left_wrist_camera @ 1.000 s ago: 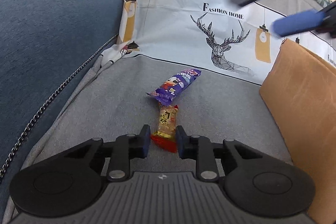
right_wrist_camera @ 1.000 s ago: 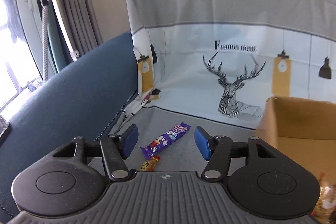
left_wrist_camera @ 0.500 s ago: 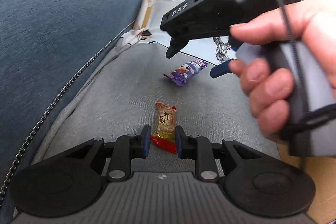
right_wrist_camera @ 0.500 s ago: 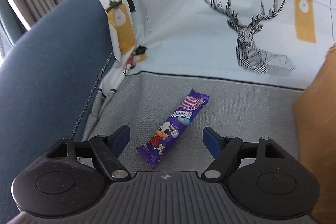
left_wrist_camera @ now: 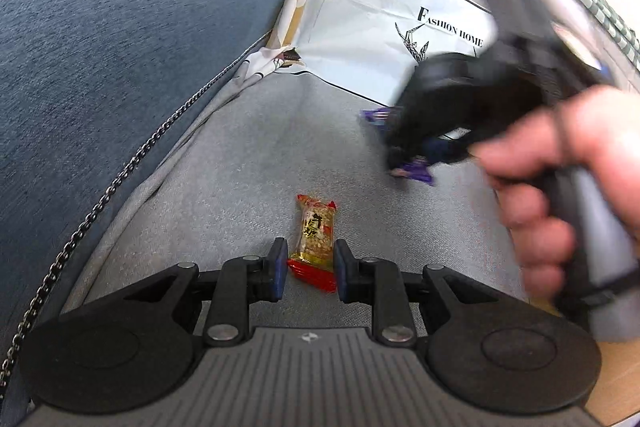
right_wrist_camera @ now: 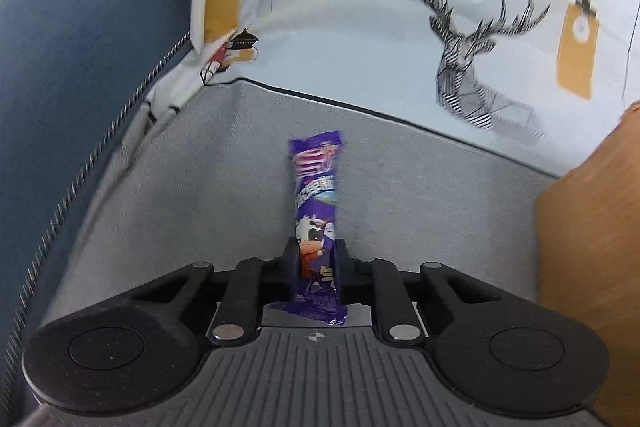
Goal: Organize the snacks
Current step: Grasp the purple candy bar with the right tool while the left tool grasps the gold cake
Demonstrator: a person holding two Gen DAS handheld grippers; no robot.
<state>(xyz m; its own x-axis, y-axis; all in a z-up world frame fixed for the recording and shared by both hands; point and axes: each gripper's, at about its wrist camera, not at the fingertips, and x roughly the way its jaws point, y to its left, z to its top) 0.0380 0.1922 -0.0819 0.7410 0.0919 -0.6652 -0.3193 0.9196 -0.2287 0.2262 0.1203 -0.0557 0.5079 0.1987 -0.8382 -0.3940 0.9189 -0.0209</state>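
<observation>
Right claw [right_wrist_camera: 316, 259] pinching the purple snack bar [right_wrist_camera: 317, 199] at its lower end, bar upright at frame centre. Left claw [left_wrist_camera: 308, 269] narrowly spread, its pads either side of the red-and-gold candy [left_wrist_camera: 314, 241], lying on the grey sofa seat [left_wrist_camera: 248, 163]. Cardboard box [right_wrist_camera: 592, 239] at right edge.

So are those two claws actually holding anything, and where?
Right gripper pinches the purple snack bar near its lower end. Left gripper only straddles the red-and-gold snack.

Home living room: blue fabric sofa [right_wrist_camera: 80, 67] with a grey seat cover [right_wrist_camera: 200, 187], deer-print "Fashion Home" throw [right_wrist_camera: 400, 27] over the backrest, cardboard box [right_wrist_camera: 592, 227] at the seat's right edge.
</observation>
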